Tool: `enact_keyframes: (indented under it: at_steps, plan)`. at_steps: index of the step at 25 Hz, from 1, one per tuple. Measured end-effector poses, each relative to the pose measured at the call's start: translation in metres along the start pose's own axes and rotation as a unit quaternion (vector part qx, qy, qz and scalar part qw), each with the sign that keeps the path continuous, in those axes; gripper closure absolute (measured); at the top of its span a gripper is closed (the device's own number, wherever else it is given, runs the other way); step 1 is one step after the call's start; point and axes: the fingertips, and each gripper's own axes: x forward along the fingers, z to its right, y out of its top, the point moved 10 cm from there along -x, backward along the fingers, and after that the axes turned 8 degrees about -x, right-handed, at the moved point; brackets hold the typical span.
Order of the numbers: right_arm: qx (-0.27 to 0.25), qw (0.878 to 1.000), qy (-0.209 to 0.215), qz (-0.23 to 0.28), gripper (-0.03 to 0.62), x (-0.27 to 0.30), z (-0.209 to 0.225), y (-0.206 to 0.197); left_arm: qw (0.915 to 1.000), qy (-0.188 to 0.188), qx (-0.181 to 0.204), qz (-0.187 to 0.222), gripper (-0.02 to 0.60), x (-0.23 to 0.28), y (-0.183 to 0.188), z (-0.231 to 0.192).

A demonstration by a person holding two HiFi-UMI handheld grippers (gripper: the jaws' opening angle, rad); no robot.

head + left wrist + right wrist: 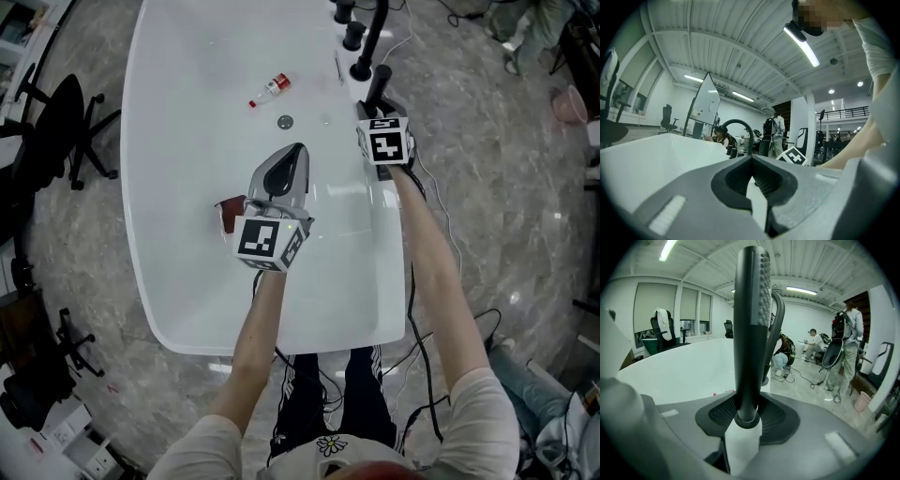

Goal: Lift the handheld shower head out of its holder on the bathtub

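1. While both arms reach out over the white bathtub (178,309), the shower head (749,324) stands upright in its holder (747,420) on the tub's right rim. It is just on the near side of the arched black tap (373,37).
2. The right tongs (376,111) sit at that rim, tilted downward, with their marker cube (385,141) facing up.
3. Their jaws stand partly apart and are closed around the lower end of the shower head's black handle. The ribbed pads (721,412) lie against it on either side, and the handle runs straight up between them.
4. In the right gripper view a strip of small nozzle holes runs down the upper right edge of the shower head.
5. The left tongs (298,150) hang over the inside of the tub, pointing level. They are to the left of the right tongs and well apart from the shower head.
6. Their jaws meet tip to tip and nothing is between them.
7. A small reddish-brown thing (228,212) lies on the tub floor beside the left tongs, partly hidden, and I cannot tell what it is.
8. Farther up the tub floor are the round drain (285,121) and a small red-and-white bottle (270,89) lying on its side.
9. A grey marbled floor (506,234) surrounds the tub, and a black office chair (58,122) stands off to the left.
10. In the right gripper view a person (848,348) stands in the background on the right, carrying a dark bag.
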Motion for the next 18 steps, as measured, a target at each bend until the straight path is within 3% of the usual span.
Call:
enact_keyframes:
  at_steps: [5,10,14,18]
  plan:
    - [-0.017,1.000,-0.007,0.022,0.441,-0.003,0.000,0.001,1.0000,0.009,-0.004,-0.002,0.581,-0.005,-0.003,-0.008]
    - [-0.013,0.998,-0.025,0.050,0.441,-0.024,0.000,0.033,0.9998,0.013,-0.011,0.012,0.581,-0.011,0.019,-0.011]
    - [-0.011,0.996,-0.039,0.075,0.441,-0.053,0.010,0.075,0.9991,-0.007,0.003,0.042,0.581,-0.008,0.066,0.002]
    - [-0.021,0.993,-0.054,0.102,0.441,-0.101,0.017,0.138,0.9965,-0.009,0.022,0.080,0.581,-0.015,0.136,0.017]
